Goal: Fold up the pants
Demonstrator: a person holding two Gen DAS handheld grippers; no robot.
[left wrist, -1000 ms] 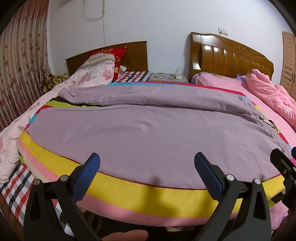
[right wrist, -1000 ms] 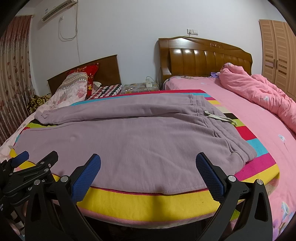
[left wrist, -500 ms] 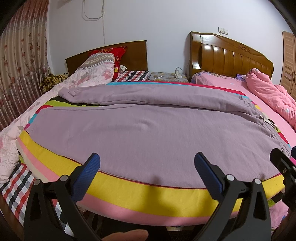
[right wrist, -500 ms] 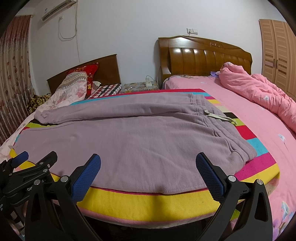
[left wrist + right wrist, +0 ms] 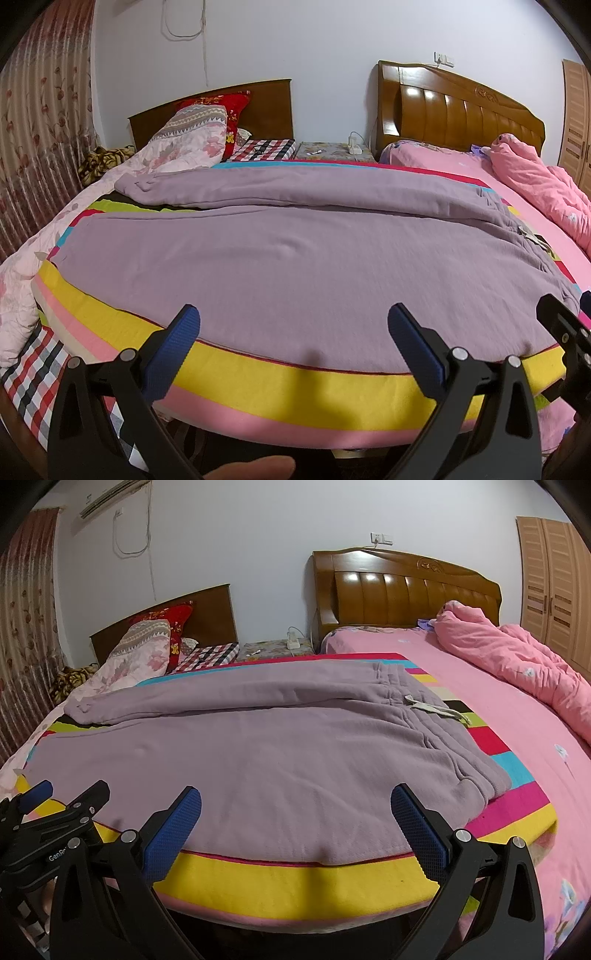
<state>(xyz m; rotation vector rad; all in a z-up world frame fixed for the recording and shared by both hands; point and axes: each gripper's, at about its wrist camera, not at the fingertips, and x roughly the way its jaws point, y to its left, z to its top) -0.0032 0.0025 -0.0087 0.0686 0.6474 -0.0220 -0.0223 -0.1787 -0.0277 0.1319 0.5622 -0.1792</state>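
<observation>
Lilac sweatpants (image 5: 295, 251) (image 5: 266, 746) lie spread flat across a striped pad (image 5: 288, 384) on the bed, waistband with a pale drawstring (image 5: 439, 709) to the right, legs running left. The far leg ends in a bunched cuff (image 5: 136, 184). My left gripper (image 5: 293, 332) hovers open above the pad's front edge, nothing between its blue pads. Over the same edge, further right, my right gripper (image 5: 295, 812) is open and empty too. Each gripper shows at the other view's side edge.
A pink bed (image 5: 517, 746) with a crumpled pink quilt (image 5: 517, 657) adjoins on the right. Pillows (image 5: 192, 136) and a folded floral quilt sit at the back left. A nightstand (image 5: 332, 151) stands between two wooden headboards. A curtain (image 5: 37, 129) hangs left. A fingertip (image 5: 255, 467) shows at the bottom.
</observation>
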